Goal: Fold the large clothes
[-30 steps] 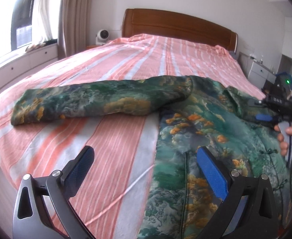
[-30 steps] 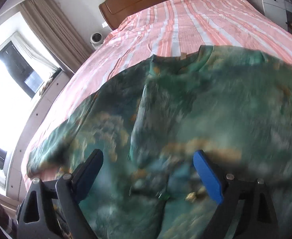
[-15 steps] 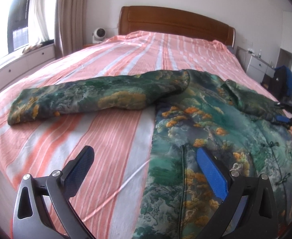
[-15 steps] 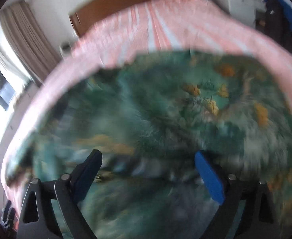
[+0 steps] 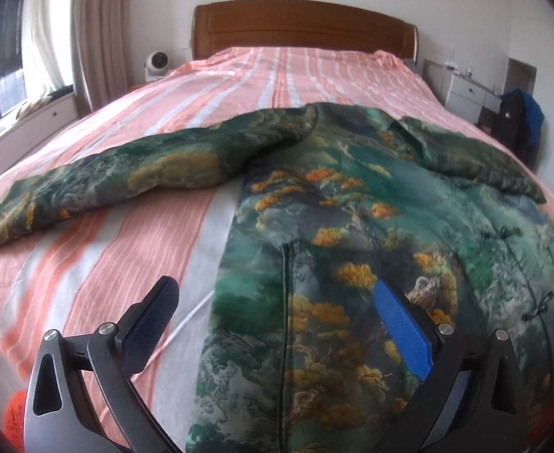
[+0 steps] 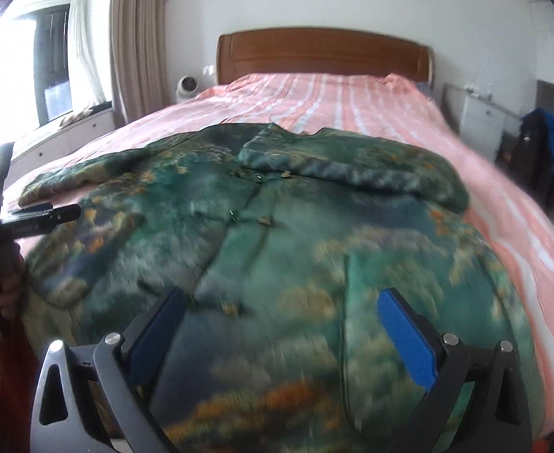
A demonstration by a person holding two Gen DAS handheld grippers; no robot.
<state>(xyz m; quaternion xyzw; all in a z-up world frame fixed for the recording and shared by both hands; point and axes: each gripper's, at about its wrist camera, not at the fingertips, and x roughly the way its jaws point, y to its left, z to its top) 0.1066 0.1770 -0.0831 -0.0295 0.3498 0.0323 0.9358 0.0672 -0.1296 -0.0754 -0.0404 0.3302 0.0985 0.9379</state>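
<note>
Both grippers — left, right — gape wide (right just opening), empty, above the jacket.

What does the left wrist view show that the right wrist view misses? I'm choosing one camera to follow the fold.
Left wrist only: the outstretched sleeve seen whole, cuff included.

Right wrist only: the left gripper from outside, in a hand.

Both: green jacket spread on the striped bed, folded-in sleeve, headboard, and each gripper's own open jaws.

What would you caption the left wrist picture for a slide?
Open tongs hover over a green patterned jacket spread on a striped bed.
</note>
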